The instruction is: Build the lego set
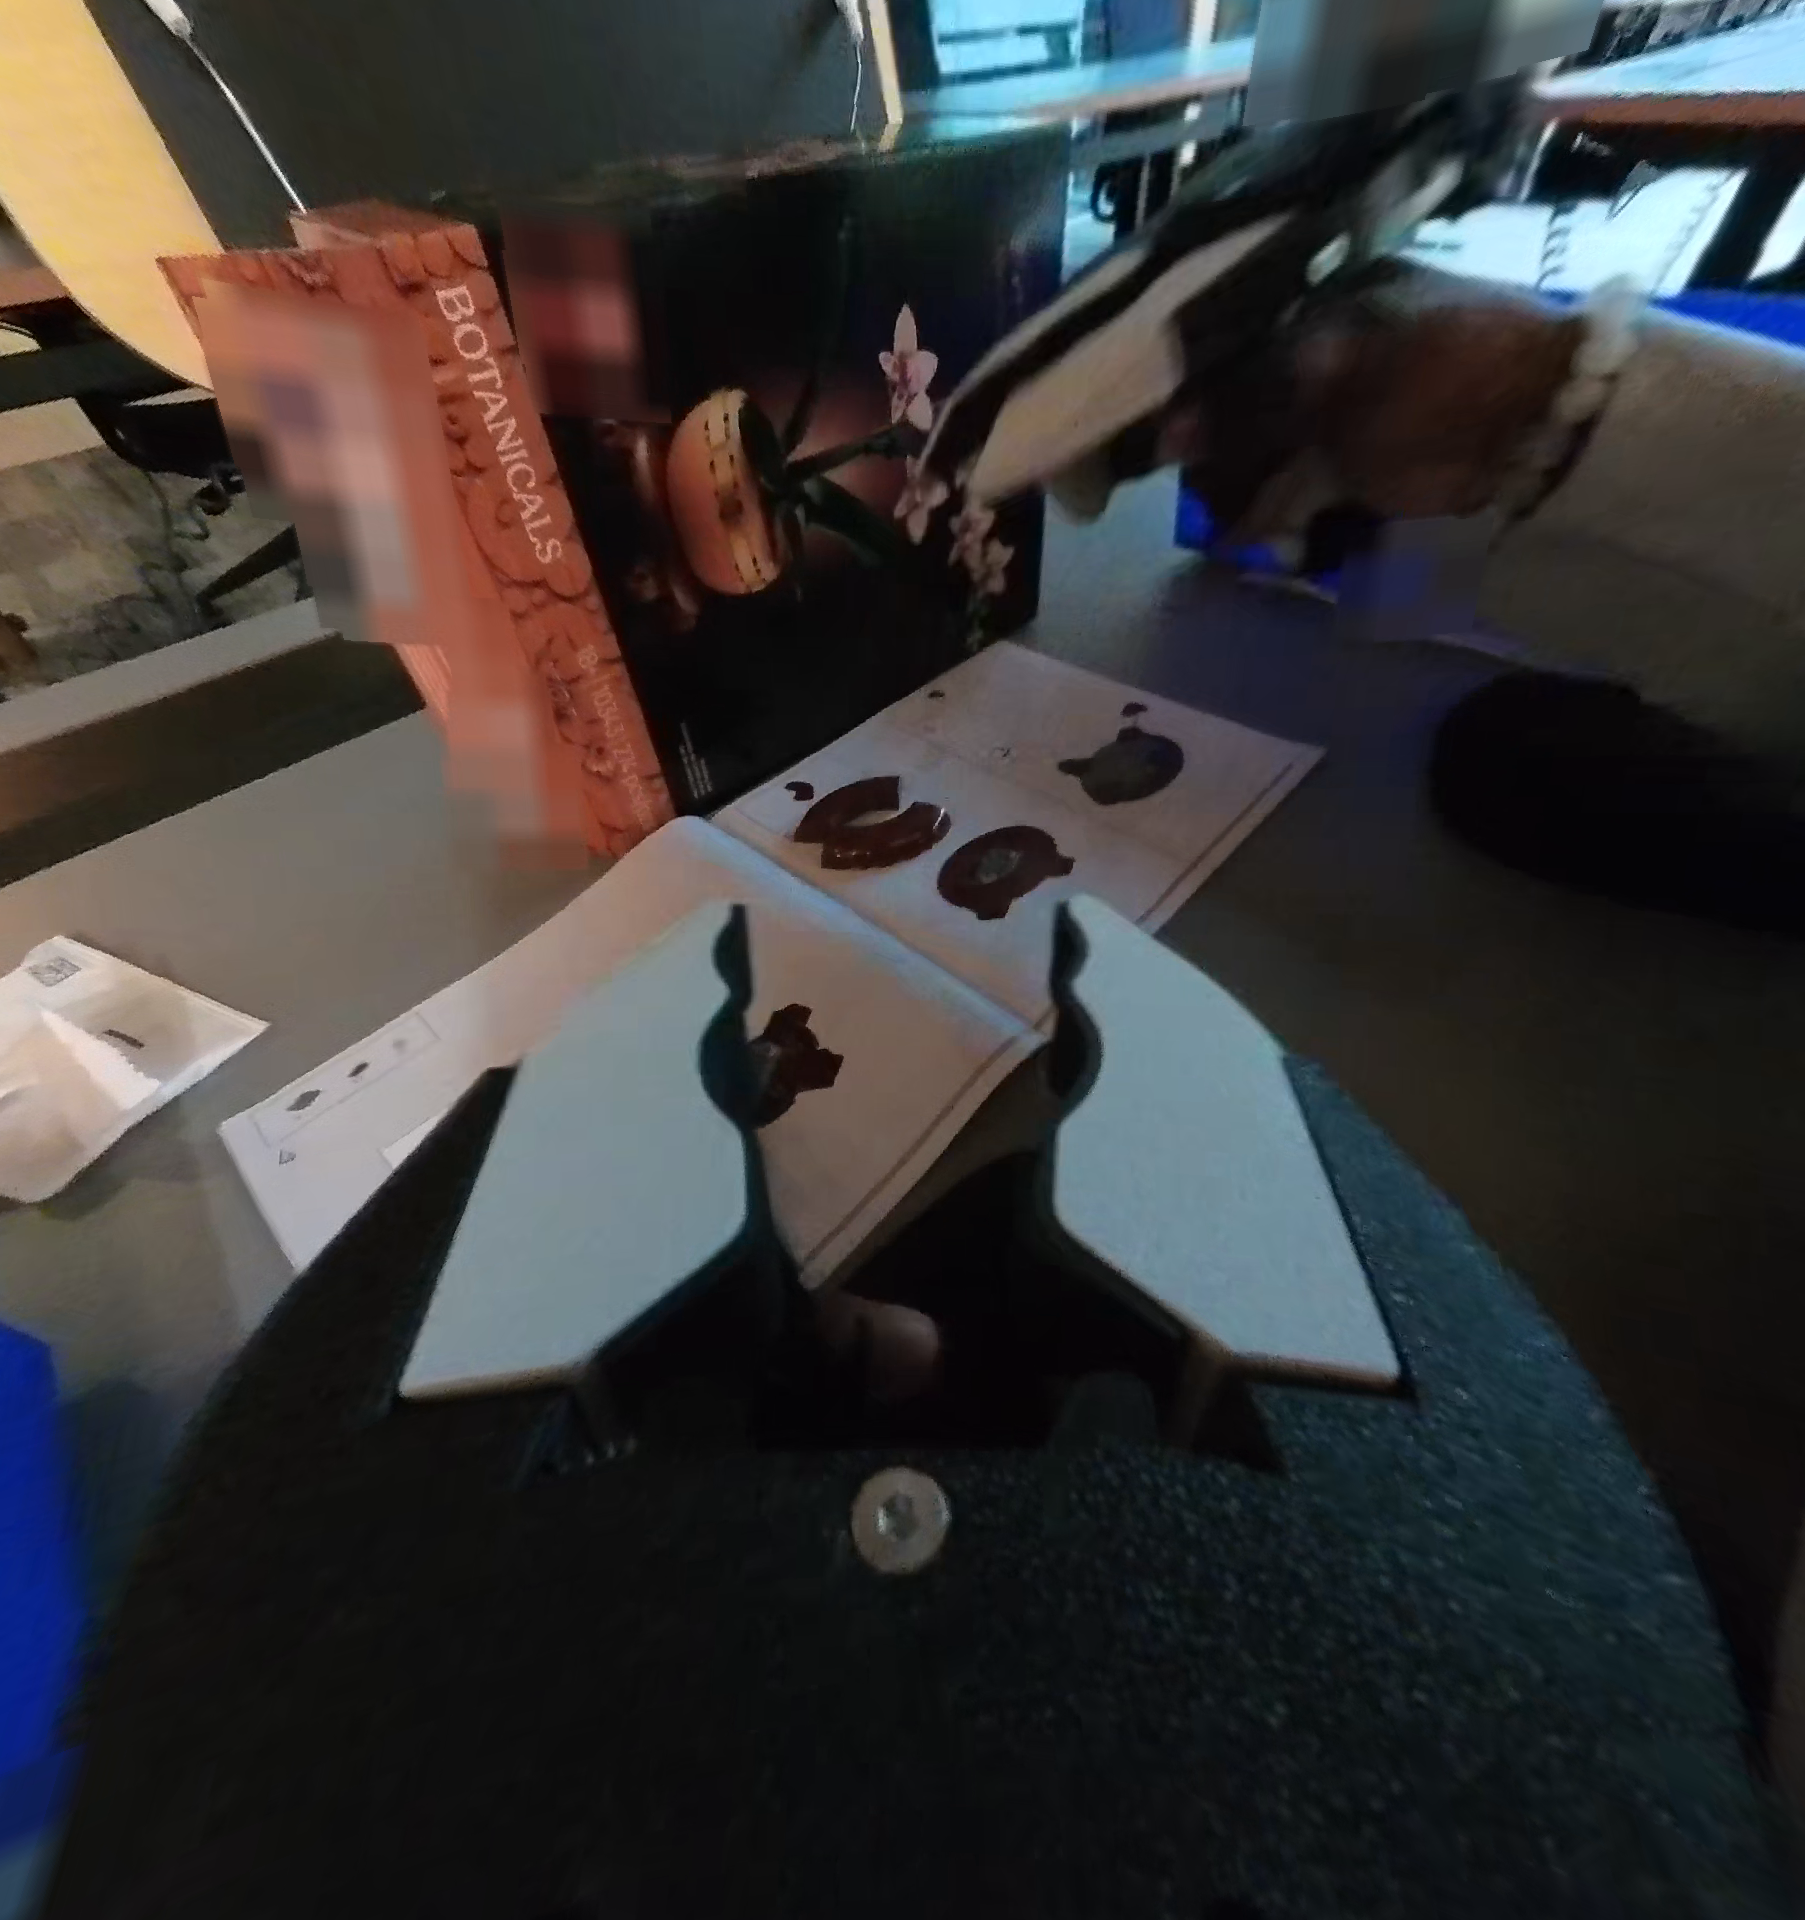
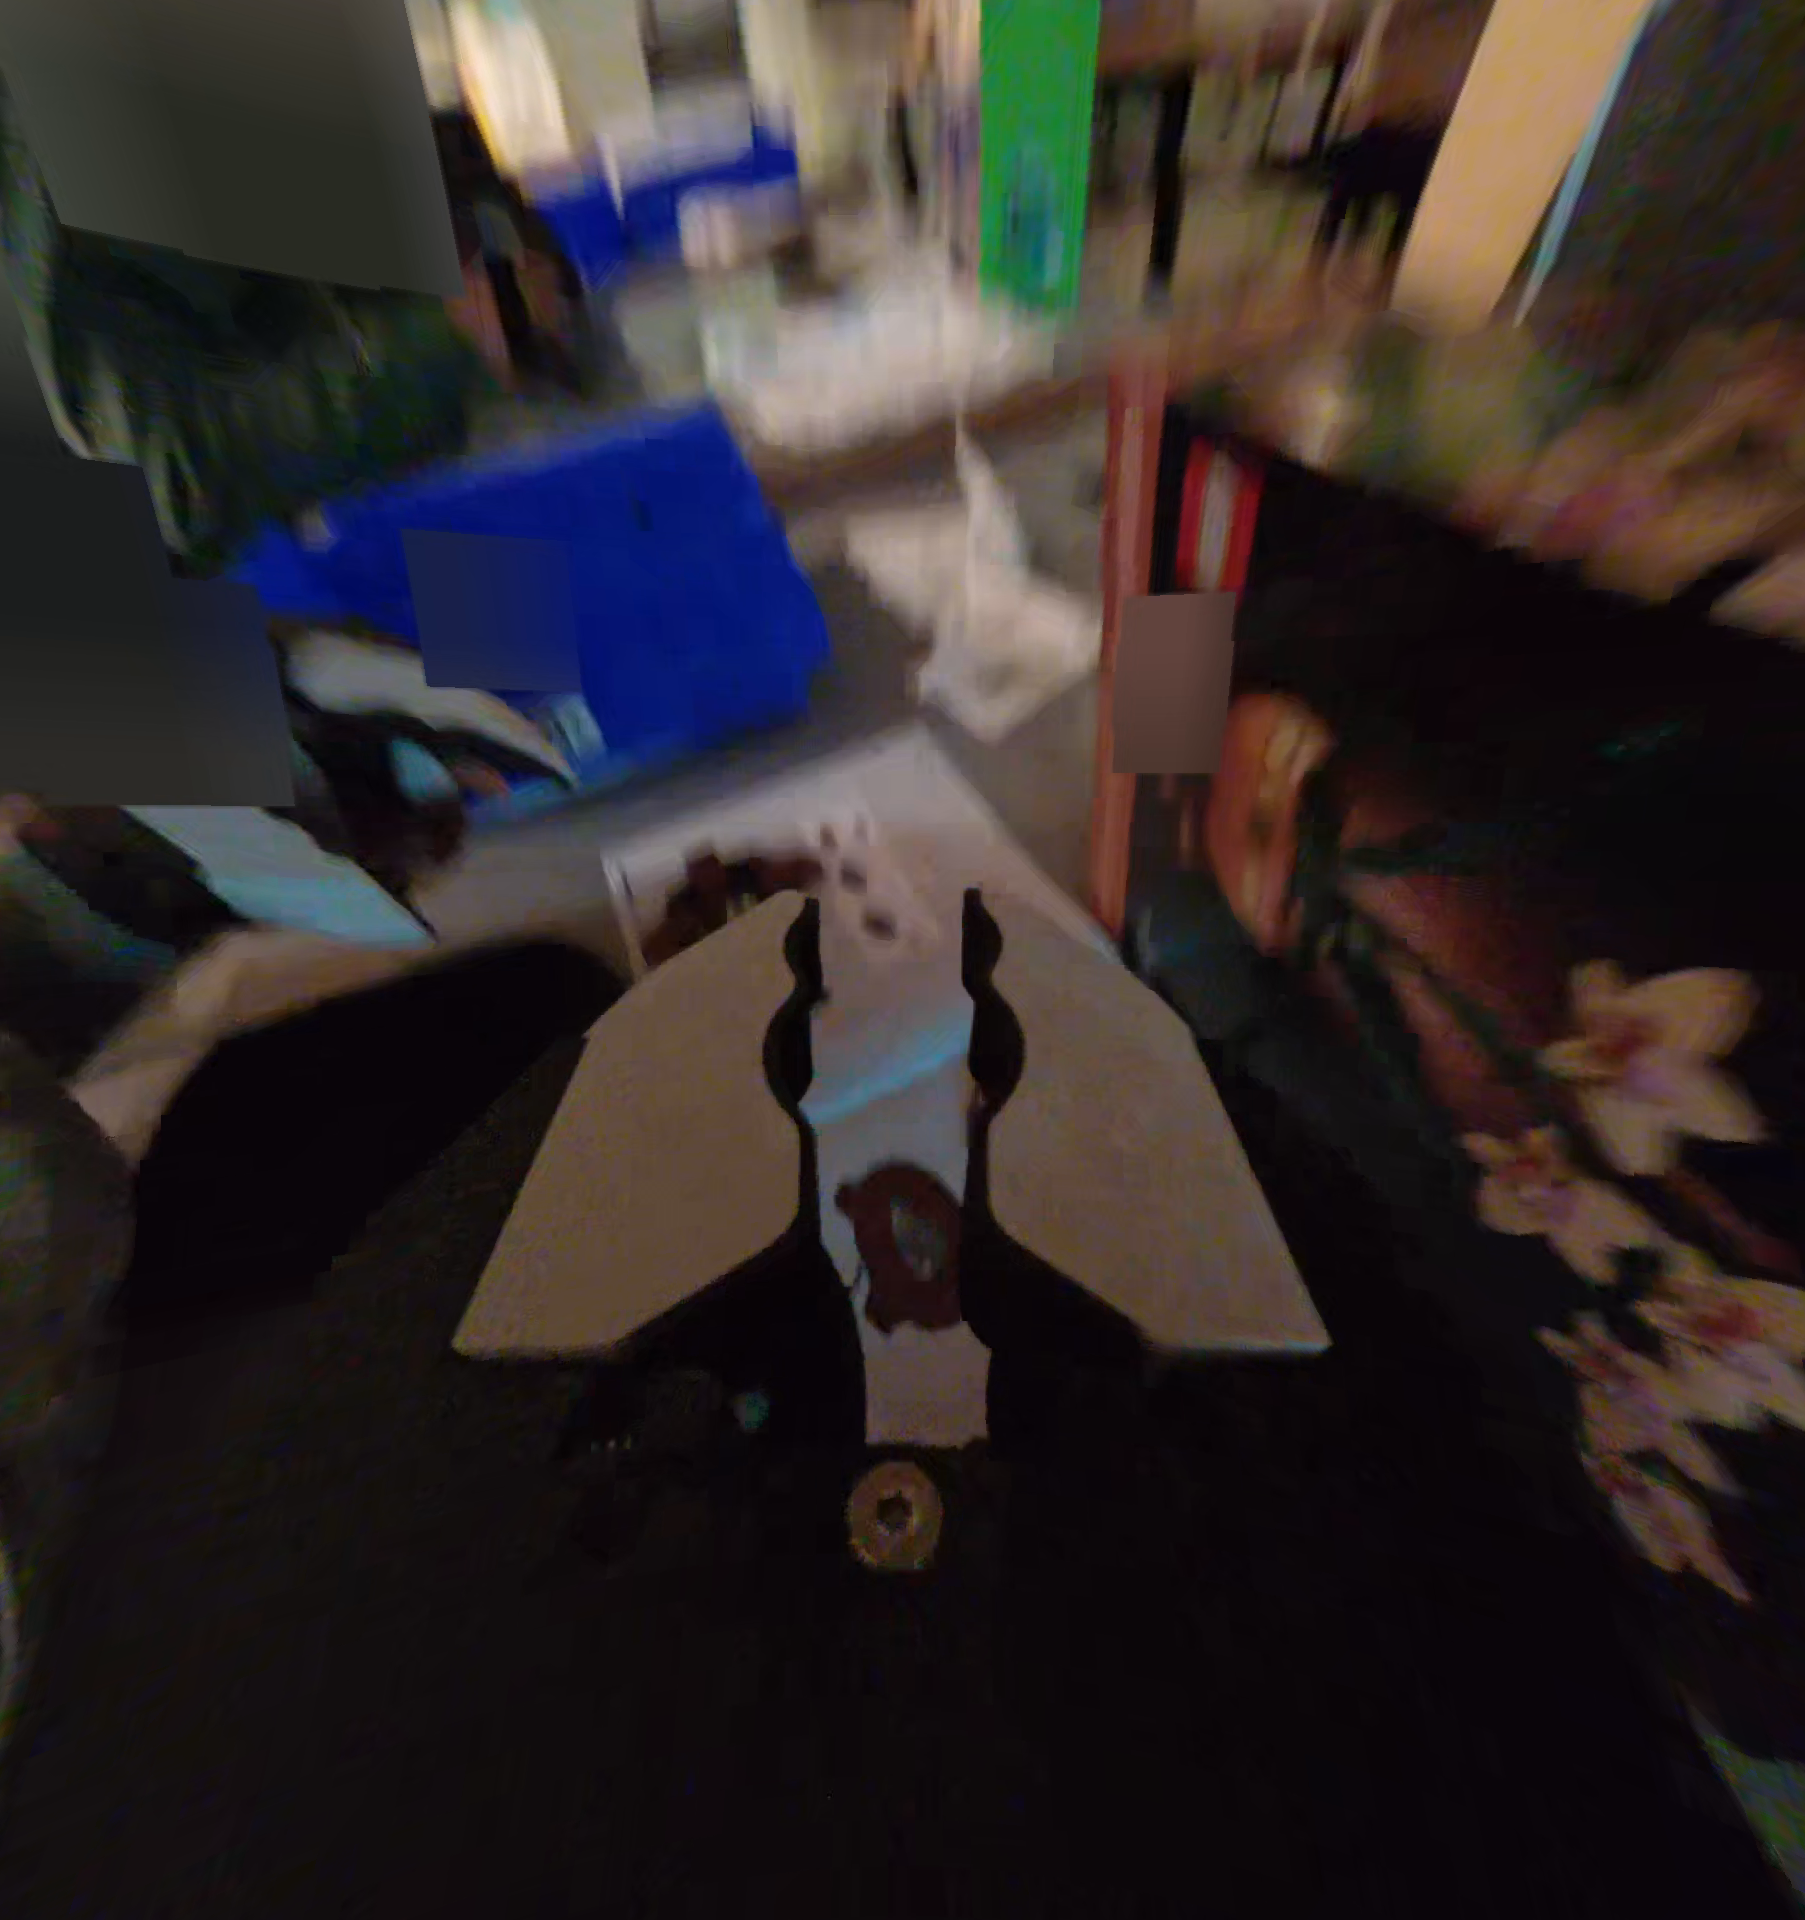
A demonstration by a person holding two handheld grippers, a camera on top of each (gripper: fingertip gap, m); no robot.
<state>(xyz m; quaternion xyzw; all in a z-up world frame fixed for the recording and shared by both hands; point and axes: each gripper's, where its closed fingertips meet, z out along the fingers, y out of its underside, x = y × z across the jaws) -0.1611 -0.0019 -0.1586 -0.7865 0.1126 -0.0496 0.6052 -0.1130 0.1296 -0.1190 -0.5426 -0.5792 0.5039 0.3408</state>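
Observation:
An open white instruction booklet [image 1: 1085, 748] lies on the grey table [image 1: 254, 883]. Dark brown ring-shaped forms [image 1: 867, 821] show on its pages; I cannot tell whether they are printed or loose pieces. My left gripper [image 1: 900, 914] hovers over the booklet's left page, open, with nothing pressed between its fingers. A brown shape [image 1: 789, 1060] on the page shows beside its left finger. My right gripper [image 2: 890, 902] is open above the same booklet [image 2: 877, 1039], and only the page and a brown round form [image 2: 908, 1236] show through the gap. That gripper also appears, blurred, in the left wrist view [image 1: 991, 457].
A dark box with a flower picture [image 1: 804, 416] stands upright behind the booklet and is close on the right in the right wrist view [image 2: 1449, 935]. A white paper bag [image 1: 67, 1049] lies at the left. A blue bin [image 2: 617, 582] stands beyond. A person's light sleeve [image 1: 1656, 499] reaches in from the right. The gap from one gripper's tips to the other's is roughly 15 centimetres. From either gripper's tips it is about 15 centimetres to the brown round form [image 2: 908, 1236].

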